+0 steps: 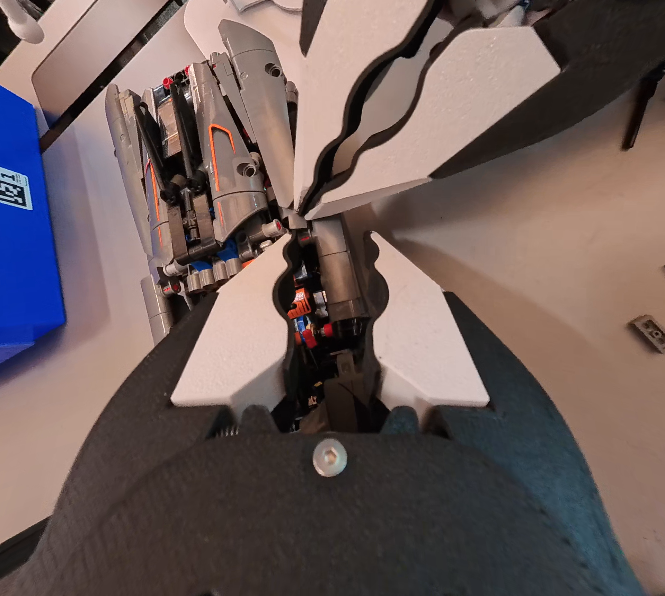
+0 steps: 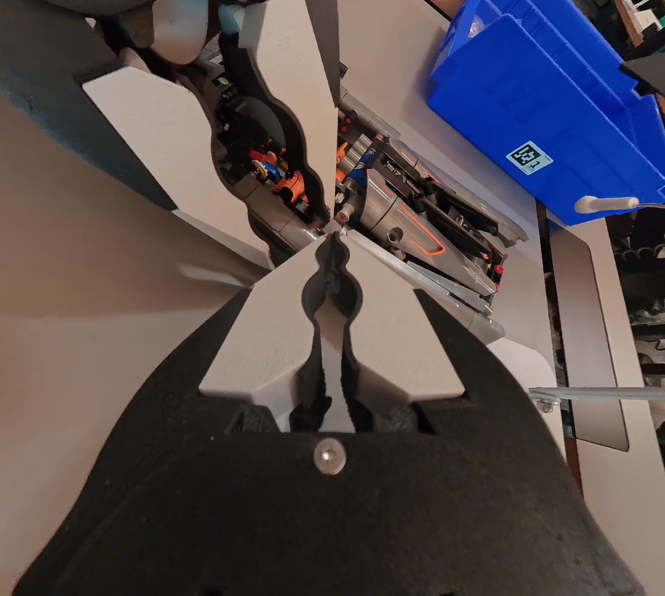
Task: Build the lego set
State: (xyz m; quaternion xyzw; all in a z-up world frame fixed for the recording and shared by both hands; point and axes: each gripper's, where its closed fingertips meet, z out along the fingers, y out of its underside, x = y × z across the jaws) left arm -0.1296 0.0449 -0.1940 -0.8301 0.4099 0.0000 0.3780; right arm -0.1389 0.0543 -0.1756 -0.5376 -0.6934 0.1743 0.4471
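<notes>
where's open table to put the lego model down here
Bare table lies right of the left gripper, up to the small grey piece. It is crowded where both grippers meet on the lego model, with the blue bin close on its other side.

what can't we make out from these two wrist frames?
- Left wrist view: part of the lego model gripped by the left gripper is hidden behind its fingers.
- Right wrist view: whatever the right gripper pinches is hidden by its fingertips.
- Left wrist view: small grey piece is cut off by the right edge.
- Blue bin contents: walls hide them.
</notes>
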